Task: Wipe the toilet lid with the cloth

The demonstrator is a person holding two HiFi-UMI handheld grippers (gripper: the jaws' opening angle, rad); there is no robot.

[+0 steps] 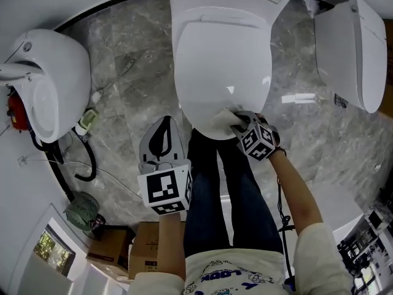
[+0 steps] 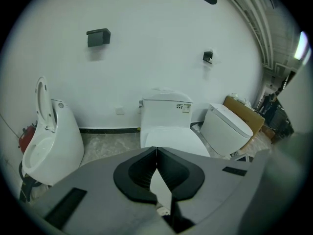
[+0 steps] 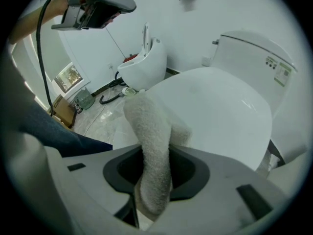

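Marble floor (image 1: 123,91) is surrounding the toilet lid (image 1: 221,66) in the head view, and the right gripper (image 1: 238,125) is holding the cloth (image 1: 226,114) at its front edge. In its own view, the left gripper (image 2: 156,153) is keeping its jaws pressed together. In the right gripper view, the jaws are pinching the cloth.

Shirt (image 1: 245,274) print seems to read "LOOK" — the rest is unclear. Stickers (image 2: 184,106) on the tank (image 2: 159,109) behind the lid (image 2: 171,138) — too small to read.

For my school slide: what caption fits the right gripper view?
Right gripper holds a white cloth at the closed toilet lid's front edge.
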